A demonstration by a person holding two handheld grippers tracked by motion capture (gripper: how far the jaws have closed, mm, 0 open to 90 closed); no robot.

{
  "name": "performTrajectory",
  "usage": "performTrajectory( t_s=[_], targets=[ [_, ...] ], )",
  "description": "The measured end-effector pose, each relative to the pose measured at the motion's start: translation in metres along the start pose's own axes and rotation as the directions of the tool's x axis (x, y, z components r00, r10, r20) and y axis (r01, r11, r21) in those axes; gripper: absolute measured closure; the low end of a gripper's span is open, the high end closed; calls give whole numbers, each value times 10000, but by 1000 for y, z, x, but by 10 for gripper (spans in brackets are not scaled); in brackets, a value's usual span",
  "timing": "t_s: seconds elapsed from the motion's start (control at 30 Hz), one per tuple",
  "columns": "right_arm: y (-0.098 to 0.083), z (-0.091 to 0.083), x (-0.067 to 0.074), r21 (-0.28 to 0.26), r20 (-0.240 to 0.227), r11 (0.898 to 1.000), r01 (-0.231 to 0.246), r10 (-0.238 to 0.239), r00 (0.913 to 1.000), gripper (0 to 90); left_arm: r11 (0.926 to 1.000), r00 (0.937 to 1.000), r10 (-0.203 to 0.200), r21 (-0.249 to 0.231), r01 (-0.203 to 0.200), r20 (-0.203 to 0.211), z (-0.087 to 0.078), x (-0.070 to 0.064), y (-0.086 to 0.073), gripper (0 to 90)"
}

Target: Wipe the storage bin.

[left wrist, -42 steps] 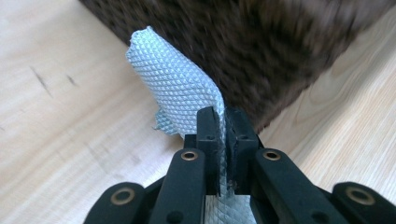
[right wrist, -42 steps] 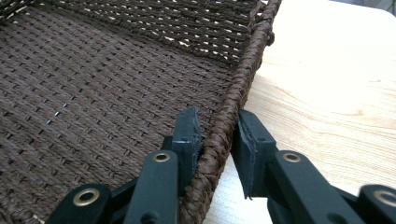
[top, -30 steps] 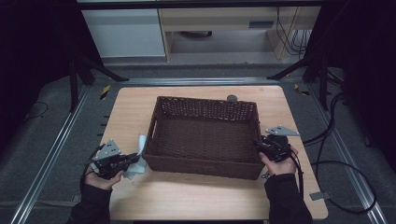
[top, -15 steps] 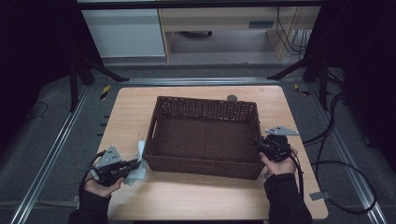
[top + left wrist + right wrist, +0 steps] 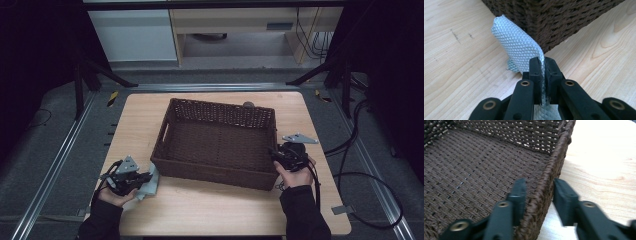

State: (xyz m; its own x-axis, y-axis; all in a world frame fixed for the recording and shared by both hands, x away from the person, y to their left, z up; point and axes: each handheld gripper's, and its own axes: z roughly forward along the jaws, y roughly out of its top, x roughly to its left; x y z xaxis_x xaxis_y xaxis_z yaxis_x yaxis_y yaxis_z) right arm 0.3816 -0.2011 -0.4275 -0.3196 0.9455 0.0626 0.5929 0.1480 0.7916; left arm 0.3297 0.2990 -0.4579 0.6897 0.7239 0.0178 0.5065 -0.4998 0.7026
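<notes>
A dark brown wicker basket point(image 5: 215, 172) stands in the middle of the wooden table. My left gripper point(image 5: 146, 178) is low at the basket's front left corner, shut on a pale blue-grey textured cloth point(image 5: 152, 183). In the left gripper view the cloth point(image 5: 516, 45) arches from the left gripper point(image 5: 543, 62) down to the table beside the basket point(image 5: 554, 20). My right gripper point(image 5: 274, 154) straddles the basket's right wall. In the right gripper view the rim point(image 5: 554, 162) runs between the jaws of the right gripper point(image 5: 540, 183). These jaws have just been opening, and a gap shows beside the rim.
A small dark round object point(image 5: 248, 105) lies just behind the basket's far wall. The table point(image 5: 210, 210) has bare wood in front of the basket. Metal rails point(image 5: 55, 165) flank the table, and cables point(image 5: 360, 180) lie on the floor at the right.
My left gripper has sunk towards the table with the cloth, which stood higher against the basket's corner before. The right hand has stayed at the basket's right wall.
</notes>
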Motion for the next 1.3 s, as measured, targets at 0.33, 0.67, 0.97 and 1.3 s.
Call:
performTrajectory(
  t_s=[0.33, 0.67, 0.97, 1.3],
  targets=[
    [1, -16, -8, -972, -85, 9950, 238, -248, 9997, 412, 9767, 9993, -118, -2146, 42, -342, -50, -13, 18, 847],
    [1, -20, -13, -1252, -43, 9913, 400, -408, 9992, 359, 9997, 9999, 46, -254, -49, -126, -9, -14, 7, 847],
    [-1, -17, -11, -1133, -160, 9920, 555, -576, 9982, 349, 9971, 9998, -201, 739, 203, -36, 16, -6, 0, 847],
    [-1, -19, -12, -1223, -230, 9911, 531, -564, 9981, 349, 9942, 9854, -984, -564, 913, -1389, -23, 13, -2, 846]
  ],
)
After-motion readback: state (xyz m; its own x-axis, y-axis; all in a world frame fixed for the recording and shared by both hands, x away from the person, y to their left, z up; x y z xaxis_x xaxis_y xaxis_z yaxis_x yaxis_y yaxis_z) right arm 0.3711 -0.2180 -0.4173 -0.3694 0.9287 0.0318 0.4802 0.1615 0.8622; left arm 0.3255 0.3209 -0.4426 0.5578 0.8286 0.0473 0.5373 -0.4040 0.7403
